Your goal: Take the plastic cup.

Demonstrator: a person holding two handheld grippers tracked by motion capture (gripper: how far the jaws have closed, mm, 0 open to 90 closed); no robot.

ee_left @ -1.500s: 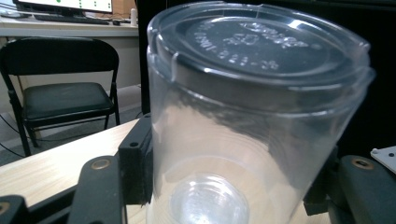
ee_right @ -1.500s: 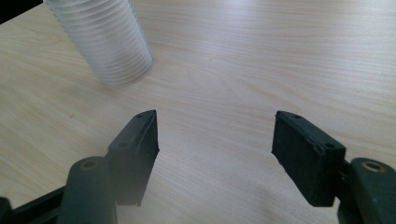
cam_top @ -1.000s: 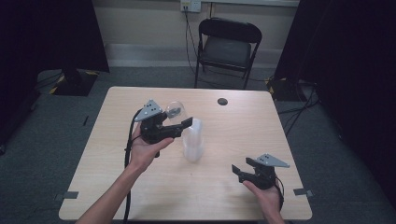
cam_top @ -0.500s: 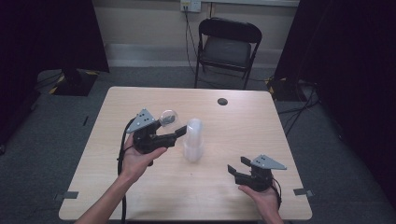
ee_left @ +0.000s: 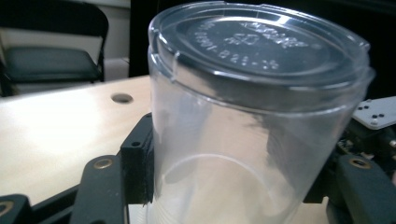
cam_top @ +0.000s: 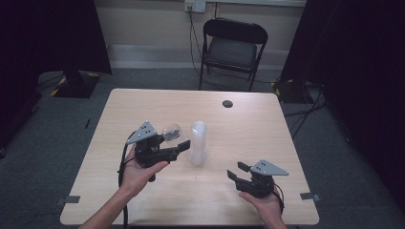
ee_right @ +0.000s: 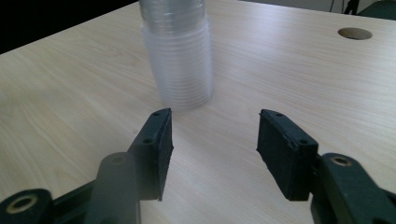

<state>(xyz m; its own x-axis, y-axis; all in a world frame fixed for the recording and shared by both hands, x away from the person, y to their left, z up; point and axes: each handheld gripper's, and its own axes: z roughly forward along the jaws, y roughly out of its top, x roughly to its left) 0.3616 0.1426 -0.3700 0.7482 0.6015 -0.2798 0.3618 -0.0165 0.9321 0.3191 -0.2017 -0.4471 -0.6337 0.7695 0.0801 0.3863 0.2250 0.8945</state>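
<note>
A stack of clear plastic cups (cam_top: 198, 143) stands upside down in the middle of the wooden table (cam_top: 267, 133). Just left of it, my left gripper (cam_top: 175, 138) is shut on a single clear cup (cam_top: 170, 130), held a little above the table. In the left gripper view that single cup (ee_left: 252, 107) sits bottom-up between the two black jaws, which press its sides. My right gripper (cam_top: 236, 170) rests near the front right of the table, open and holding nothing. In the right gripper view it (ee_right: 212, 149) points at the stack (ee_right: 180, 60), a short way off.
A round cable hole (cam_top: 228, 103) (ee_right: 355, 33) lies in the table's far side. A black folding chair (cam_top: 233, 47) stands behind the table. The right gripper's grey plate (ee_left: 376, 112) shows beyond the held cup. Dark curtains hang at both sides.
My left gripper has drawn back from the stack, left and toward the person, carrying the single cup. The right gripper has barely shifted and stays open.
</note>
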